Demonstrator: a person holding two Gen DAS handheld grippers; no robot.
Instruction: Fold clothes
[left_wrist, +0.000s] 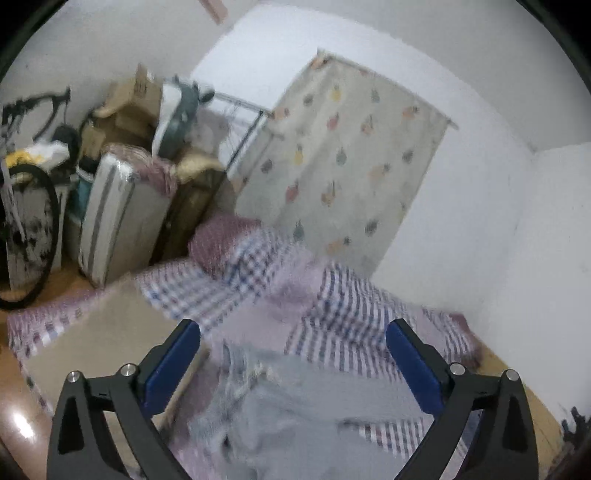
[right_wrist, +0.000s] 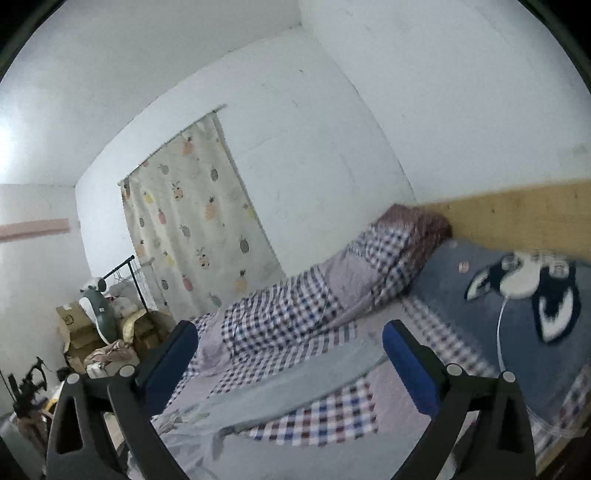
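Both my tools, left tool (left_wrist: 293, 341) and right tool (right_wrist: 290, 341), hang with fingers apart, holding nothing, above the grey garment (right_wrist: 295, 384) lying spread on the bed (right_wrist: 332, 421). I should pinch one layer at an edge, clear of the checked quilt (right_wrist: 295, 314) beyond the garment.

No writing can be read in either view. The cardboard boxes (left_wrist: 138, 98) far beyond the left fingers carry dark printed marks, and one box (right_wrist: 70, 315) left of the right fingers does too, all too blurred to make out.
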